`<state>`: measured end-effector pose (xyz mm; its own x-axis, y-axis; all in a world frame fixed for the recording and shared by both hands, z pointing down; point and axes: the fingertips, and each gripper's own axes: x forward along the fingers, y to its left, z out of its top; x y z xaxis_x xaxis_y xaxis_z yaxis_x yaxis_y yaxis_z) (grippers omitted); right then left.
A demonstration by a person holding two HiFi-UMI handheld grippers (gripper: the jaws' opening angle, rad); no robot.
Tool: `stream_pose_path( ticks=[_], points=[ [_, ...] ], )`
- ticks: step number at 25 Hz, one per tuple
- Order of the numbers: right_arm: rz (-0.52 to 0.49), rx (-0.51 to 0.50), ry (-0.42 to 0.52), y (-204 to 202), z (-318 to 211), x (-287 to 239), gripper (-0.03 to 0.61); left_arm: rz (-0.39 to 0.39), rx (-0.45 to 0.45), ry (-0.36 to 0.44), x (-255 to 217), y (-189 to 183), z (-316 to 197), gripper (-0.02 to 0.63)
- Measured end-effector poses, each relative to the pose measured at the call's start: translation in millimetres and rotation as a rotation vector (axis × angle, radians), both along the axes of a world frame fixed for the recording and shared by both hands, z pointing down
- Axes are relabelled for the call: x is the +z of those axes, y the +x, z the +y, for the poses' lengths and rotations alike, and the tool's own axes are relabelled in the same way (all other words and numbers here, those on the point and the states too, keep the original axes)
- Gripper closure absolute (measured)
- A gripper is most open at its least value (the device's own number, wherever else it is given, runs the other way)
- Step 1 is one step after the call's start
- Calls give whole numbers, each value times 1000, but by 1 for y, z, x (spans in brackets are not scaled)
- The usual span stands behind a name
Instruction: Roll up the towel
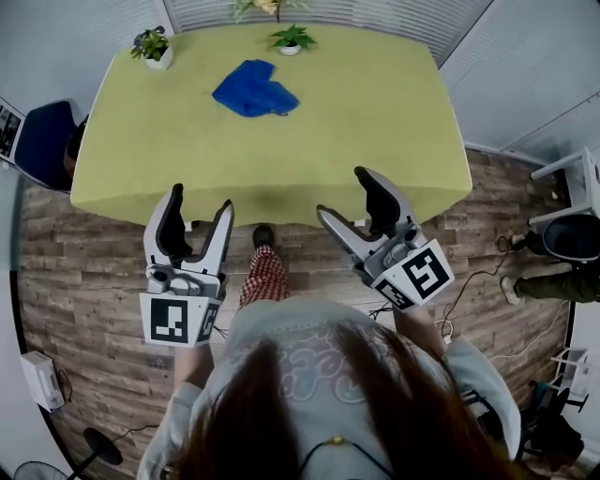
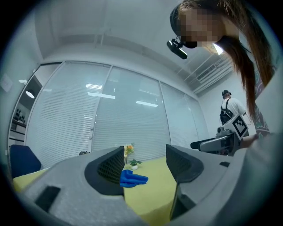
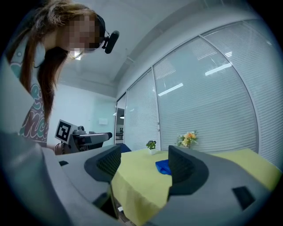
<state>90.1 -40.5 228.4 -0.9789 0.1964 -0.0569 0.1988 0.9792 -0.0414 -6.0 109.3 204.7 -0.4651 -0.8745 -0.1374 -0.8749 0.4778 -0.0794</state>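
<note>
A crumpled blue towel [image 1: 254, 90] lies on the far half of the yellow-green table [image 1: 375, 131]. It shows between the jaws in the left gripper view as the blue towel [image 2: 133, 178], and partly behind a finger in the right gripper view as the blue towel [image 3: 163, 166]. My left gripper [image 1: 199, 208] is held open before the table's near edge, left of centre, with nothing between its fingers. My right gripper [image 1: 348, 195] is open too, at the near edge right of centre, also empty. Both are well short of the towel.
Two small potted plants [image 1: 153, 47] [image 1: 291, 38] and a flower vase [image 1: 267, 6] stand along the table's far edge. A dark blue chair [image 1: 39, 141] is at the left end. Another person [image 2: 231, 109] stands at the far right of the room.
</note>
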Motion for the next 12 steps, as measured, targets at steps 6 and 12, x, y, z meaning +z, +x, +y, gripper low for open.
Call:
stream_pose_path(
  ticks=[6, 12],
  points=[
    [6, 29, -3, -58, -27, 0, 255, 6, 37, -16, 2, -61, -31, 321],
    [2, 59, -7, -111, -55, -9, 255, -4, 65, -23, -9, -119, -60, 321]
  ],
)
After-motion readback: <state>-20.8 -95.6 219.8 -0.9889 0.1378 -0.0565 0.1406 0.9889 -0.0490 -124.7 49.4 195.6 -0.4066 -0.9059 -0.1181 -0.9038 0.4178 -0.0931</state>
